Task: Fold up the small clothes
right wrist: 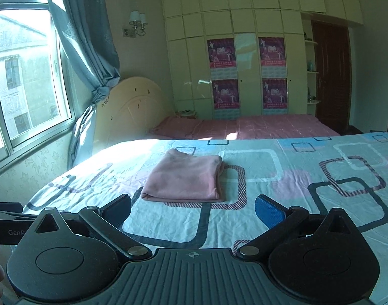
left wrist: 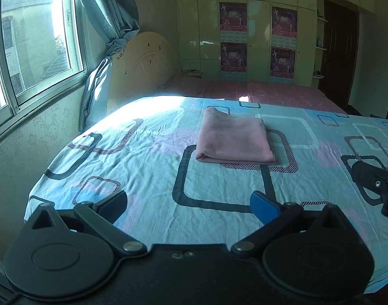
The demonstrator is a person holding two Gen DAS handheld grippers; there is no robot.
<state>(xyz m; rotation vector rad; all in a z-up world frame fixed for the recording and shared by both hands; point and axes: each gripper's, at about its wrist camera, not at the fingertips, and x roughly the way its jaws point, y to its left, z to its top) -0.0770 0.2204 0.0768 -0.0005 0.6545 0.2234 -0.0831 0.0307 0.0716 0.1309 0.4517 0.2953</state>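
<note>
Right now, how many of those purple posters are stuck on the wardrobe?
4, in two columns on the wardrobe doors: upper left, lower left, upper right, lower right. The beds hide the wardrobe's lowest part, so more could sit below.

Daylight pours in from the window (left wrist: 36, 38) on my left, blowing out a white patch of glare on the near-left part of the bed sheet (left wrist: 148, 106) while the far wardrobe (right wrist: 232, 50) sits in a dim, greenish cast. Both fisheye views bend straight lines hard toward the edges and darken at the corners. My fingers (left wrist: 115, 204) show as dark, shadowed shapes, and the sheet's wrinkles stay sharp.
</note>
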